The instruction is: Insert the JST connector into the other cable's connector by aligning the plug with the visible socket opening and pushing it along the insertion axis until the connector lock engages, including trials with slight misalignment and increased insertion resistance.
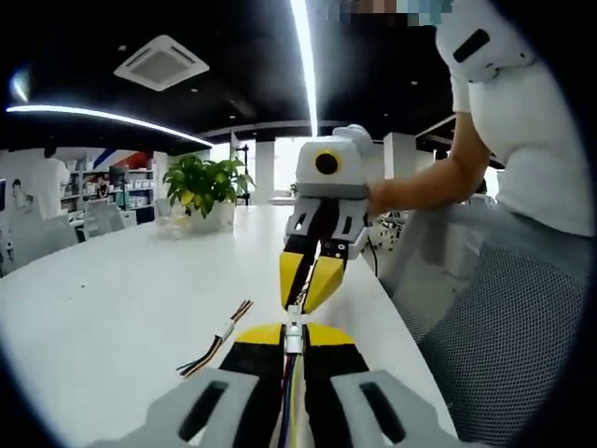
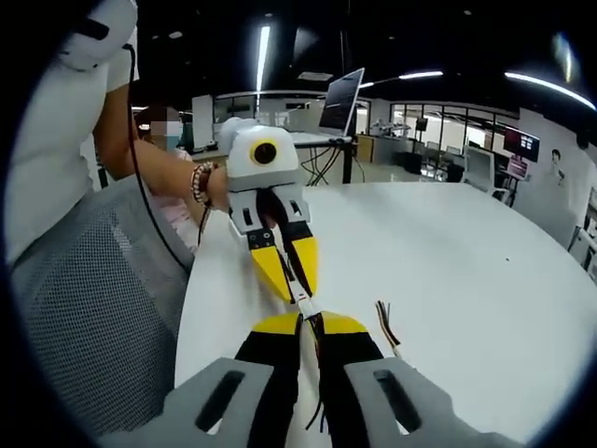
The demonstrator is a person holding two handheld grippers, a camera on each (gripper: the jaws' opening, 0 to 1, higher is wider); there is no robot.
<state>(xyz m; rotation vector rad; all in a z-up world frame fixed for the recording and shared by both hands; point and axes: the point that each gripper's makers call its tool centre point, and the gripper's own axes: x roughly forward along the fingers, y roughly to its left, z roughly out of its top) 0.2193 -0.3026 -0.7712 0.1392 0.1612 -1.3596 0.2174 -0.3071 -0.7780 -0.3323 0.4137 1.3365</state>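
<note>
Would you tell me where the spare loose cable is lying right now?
In the left gripper view, the spare cable lies on the white table, left of the left gripper and the right gripper.

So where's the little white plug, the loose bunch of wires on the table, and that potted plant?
white plug (image 1: 295, 334), left gripper view, on its white body between the yellow fingers.
loose wires (image 1: 216, 343), left gripper view, on the middle of the bundle lying on the table.
potted plant (image 1: 207, 182), left gripper view, on its green leaves.
</note>
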